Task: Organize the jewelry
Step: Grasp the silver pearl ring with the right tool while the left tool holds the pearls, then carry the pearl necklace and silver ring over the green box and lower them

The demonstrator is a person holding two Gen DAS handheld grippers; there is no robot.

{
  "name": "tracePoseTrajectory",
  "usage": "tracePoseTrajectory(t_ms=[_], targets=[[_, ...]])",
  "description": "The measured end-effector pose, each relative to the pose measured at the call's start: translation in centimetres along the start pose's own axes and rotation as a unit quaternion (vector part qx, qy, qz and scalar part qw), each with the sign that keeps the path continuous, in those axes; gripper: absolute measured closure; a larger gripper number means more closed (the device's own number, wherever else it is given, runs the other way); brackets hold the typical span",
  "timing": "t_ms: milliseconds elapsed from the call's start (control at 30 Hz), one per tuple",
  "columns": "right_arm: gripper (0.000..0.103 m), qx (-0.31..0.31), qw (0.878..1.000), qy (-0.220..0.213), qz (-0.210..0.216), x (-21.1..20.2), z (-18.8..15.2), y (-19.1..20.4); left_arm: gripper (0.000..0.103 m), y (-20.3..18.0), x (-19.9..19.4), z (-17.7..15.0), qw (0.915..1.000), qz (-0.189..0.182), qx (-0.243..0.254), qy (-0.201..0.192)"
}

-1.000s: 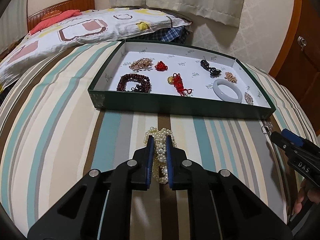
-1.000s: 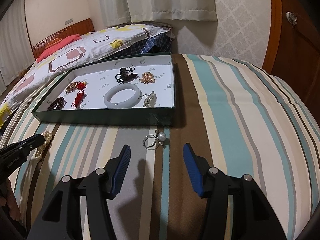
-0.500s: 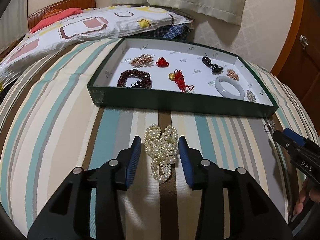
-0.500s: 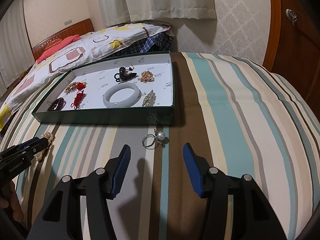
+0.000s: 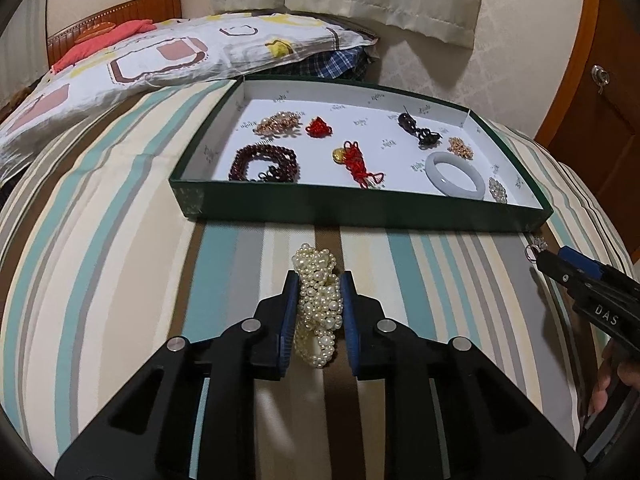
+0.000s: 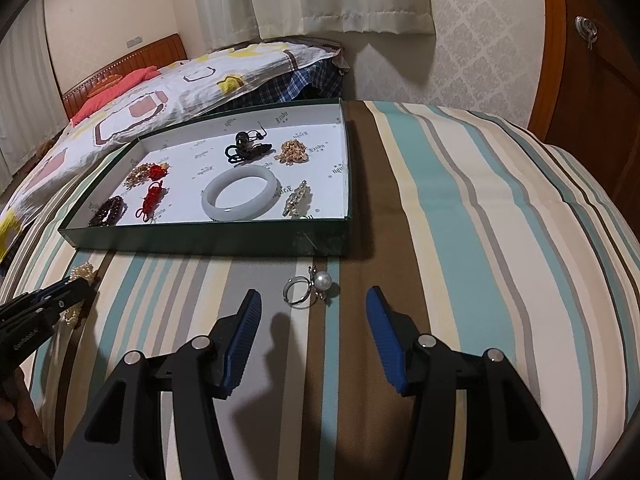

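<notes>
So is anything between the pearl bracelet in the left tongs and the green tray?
Only the tray's own near wall: the bunched white pearl bracelet, flanked closely by the left tongs, lies on striped bedding just before it and must clear it. Nothing else intervenes.

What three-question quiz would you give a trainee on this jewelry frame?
1. True or false: the right gripper is shut on the pearl ring.
2. What sits between the left gripper pads?
3. Where is the white bangle? A) in the green tray B) on the bedspread

Key: 1 false, it is open, the ring lies ahead of it. 2 the pearl bracelet. 3 A.
</notes>
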State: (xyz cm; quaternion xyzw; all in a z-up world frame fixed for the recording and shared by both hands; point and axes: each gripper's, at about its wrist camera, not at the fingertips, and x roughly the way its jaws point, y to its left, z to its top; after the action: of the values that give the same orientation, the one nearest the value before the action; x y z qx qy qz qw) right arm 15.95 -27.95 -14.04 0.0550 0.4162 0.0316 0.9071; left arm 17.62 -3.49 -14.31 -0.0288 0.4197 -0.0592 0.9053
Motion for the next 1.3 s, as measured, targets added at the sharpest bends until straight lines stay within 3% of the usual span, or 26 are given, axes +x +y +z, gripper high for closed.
tracePoseTrajectory(t_ms=[367,600,1300], targets=[[0.052,0.003,1.000,0.021,0.004,1.5,0.8,-0.1,0.082,0.8,0.1,0.2,1.0000,0.004,-0.004,-0.002],[0.074,-0.019,1.000,0.025,0.007,1.6,0.8,0.5,0.082,0.8,0.2,0.3,1.0000,0.004,-0.005,-0.001],[0.074,-0.030,0.999,0.011,0.022,0.3,0.6,1.6,0.082,0.9,-0.6,0.7,0.9999,0.004,-0.006,-0.015]])
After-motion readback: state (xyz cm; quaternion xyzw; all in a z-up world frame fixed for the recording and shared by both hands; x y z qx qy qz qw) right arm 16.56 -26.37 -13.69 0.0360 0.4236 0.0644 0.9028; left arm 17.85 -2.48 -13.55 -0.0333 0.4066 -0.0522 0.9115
